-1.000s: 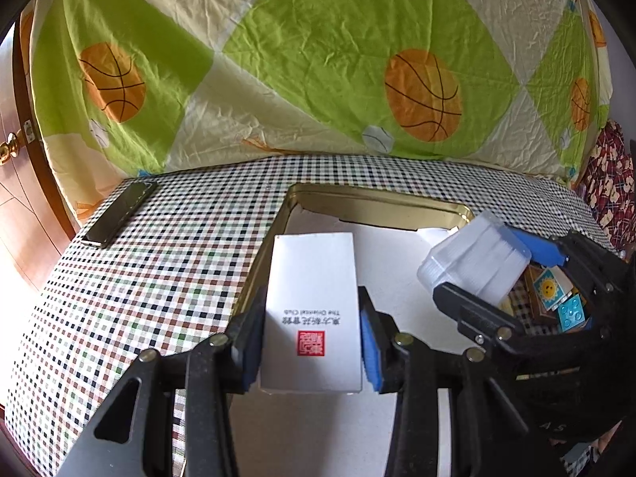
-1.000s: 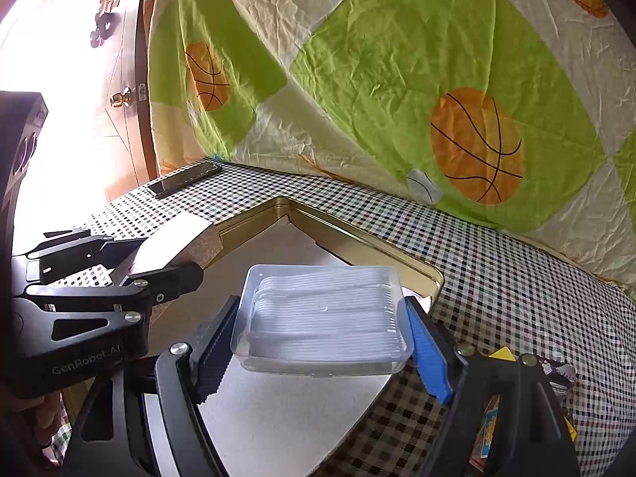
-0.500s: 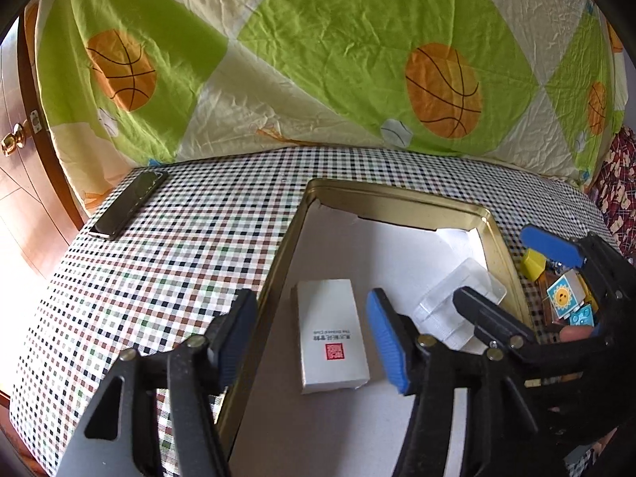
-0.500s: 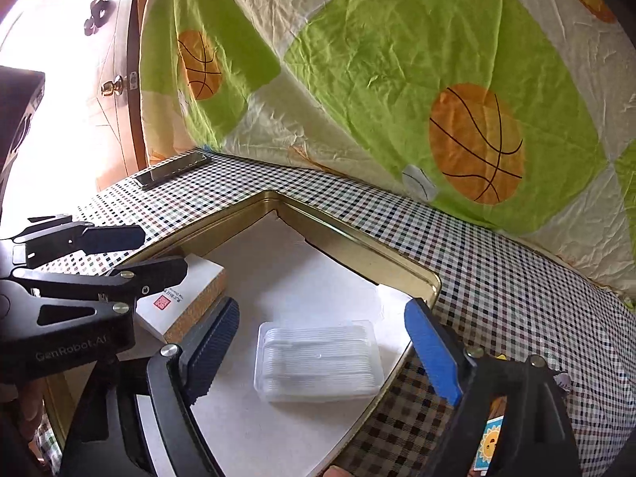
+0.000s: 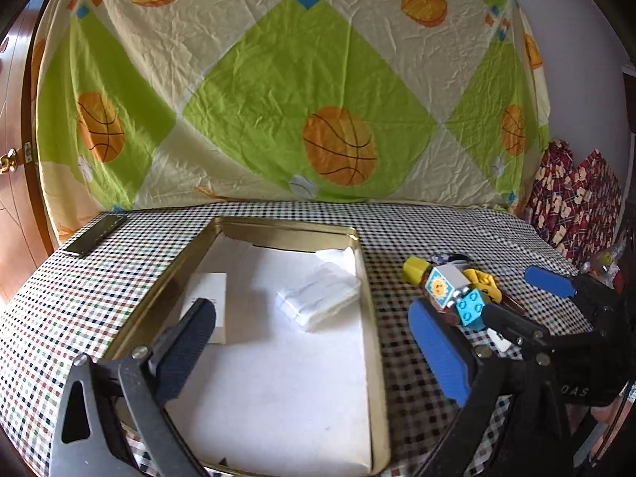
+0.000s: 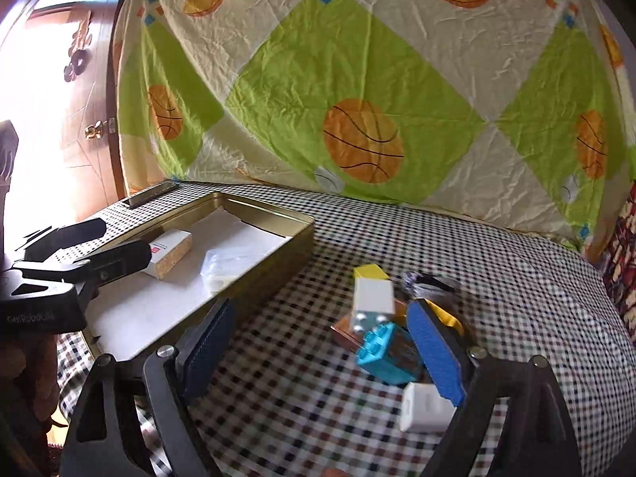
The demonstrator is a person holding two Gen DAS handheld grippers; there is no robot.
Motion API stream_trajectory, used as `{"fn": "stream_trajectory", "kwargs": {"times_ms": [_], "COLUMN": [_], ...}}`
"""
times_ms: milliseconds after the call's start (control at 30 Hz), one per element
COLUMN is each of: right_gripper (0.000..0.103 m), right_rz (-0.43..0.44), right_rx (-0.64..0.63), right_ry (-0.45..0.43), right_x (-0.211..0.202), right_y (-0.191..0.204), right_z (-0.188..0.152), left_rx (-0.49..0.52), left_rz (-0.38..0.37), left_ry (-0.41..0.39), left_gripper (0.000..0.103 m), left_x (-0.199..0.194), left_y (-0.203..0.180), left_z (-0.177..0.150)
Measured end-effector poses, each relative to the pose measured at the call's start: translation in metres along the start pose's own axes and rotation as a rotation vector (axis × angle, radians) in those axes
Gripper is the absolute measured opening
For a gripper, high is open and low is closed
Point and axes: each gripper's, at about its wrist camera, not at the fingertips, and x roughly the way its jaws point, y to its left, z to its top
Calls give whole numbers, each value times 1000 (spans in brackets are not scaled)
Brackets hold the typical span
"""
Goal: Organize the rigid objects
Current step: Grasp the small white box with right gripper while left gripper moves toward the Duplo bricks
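Tin tray (image 5: pixel 363 278) on the checked table (image 5: pixel 79 298) now holds both drops: the white card box (image 5: pixel 206 294) you had in the left gripper (image 5: pixel 314 330) lies at its left side, the clear plastic case (image 5: pixel 322 298) from the right gripper (image 6: pixel 322 342) near its right wall. Left jaws are opening, nothing between them; right jaws stand wide and empty. Both have swung toward the toy-block pile (image 6: pixel 377 318) just right of the tray, likely your next pick.
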Motion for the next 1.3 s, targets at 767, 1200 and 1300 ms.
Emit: {"fn": "stream_trajectory", "kwargs": {"times_ms": [767, 1200, 1300], "right_gripper": [77, 65, 65], "right_rz": [-27, -132, -165], "right_rx": [171, 169, 189], "right_ry": [313, 213, 200], "right_x": [45, 25, 21], "right_y": [-70, -71, -79], "right_z": [-41, -39, -39], "left_rx": [116, 149, 179], "left_rz": [-111, -158, -157], "left_ry": [120, 182, 204], "left_gripper": [101, 101, 101], "left_x": [44, 56, 61], "left_y": [-92, -110, -119], "left_z": [-19, -18, -17]}}
